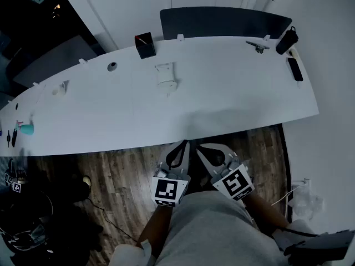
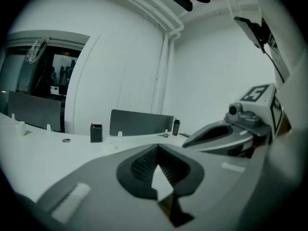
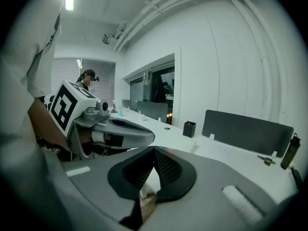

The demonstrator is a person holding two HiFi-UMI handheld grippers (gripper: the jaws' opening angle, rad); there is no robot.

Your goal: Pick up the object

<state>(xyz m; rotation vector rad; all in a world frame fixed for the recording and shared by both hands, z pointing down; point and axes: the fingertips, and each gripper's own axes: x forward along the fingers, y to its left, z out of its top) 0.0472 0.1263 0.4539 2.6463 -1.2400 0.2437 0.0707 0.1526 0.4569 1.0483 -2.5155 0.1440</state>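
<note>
White against the white desk (image 1: 238,93), the small object (image 1: 166,79) is sitting well ahead of both grippers — slightly nearer the left gripper (image 1: 182,146) than the right gripper (image 1: 203,148) — while both are hanging empty, jaws pressed together.

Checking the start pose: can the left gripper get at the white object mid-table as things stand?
Probably yes: bare table lies between the white object and the left gripper, though its jaws are shut.
</note>
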